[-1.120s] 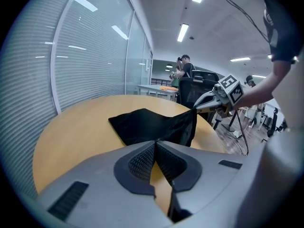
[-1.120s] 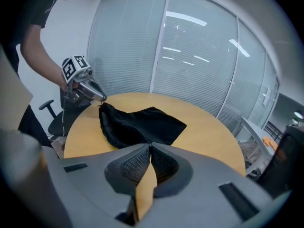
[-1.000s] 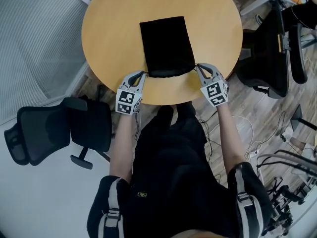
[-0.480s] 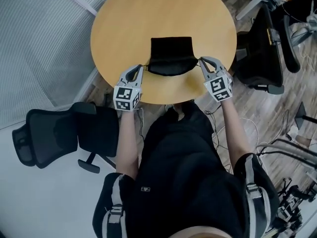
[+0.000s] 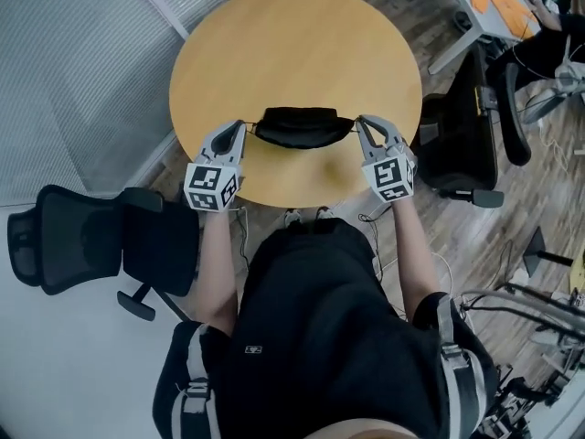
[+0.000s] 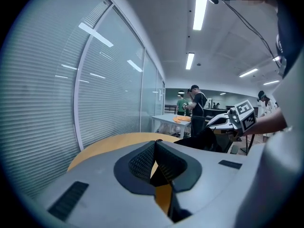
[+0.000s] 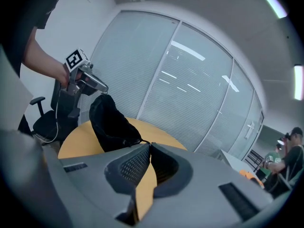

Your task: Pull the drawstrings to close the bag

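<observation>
Head view: black bag point(image 5: 297, 128) is hanging between the two grippers, over the near part of the round wooden counter point(image 5: 292, 44), with its top edge stretched in a line from one gripper to the other. The left gripper point(image 5: 240, 126) is sitting just off the bag's left end and the right gripper point(image 5: 359, 120) just off its right end, both tips pointing inward toward the bag. The drawstrings point(image 7: 141, 141) are running out from the bag's top corners into the gripper tips. In the left gripper view the jaws are standing together with a dark strip pinched between the pads; the bag and the opposite gripper are showing beyond, to the right. In the right gripper view the jaws are likewise closed down, gripping the thin black cord that is leading straight to the bag's gathered corner; the bag body is drooping below that corner, above the counter. Cannot tell whether the bag's bottom is touching the counter. A black office chair point(image 5: 91, 240) is standing on the floor to the person's left, well apart from the counter. Glass wall with blinds point(image 6: 95, 103) is running behind the counter; people point(image 6: 197, 108) are standing in the far background beside a white table point(image 6: 166, 120).
</observation>
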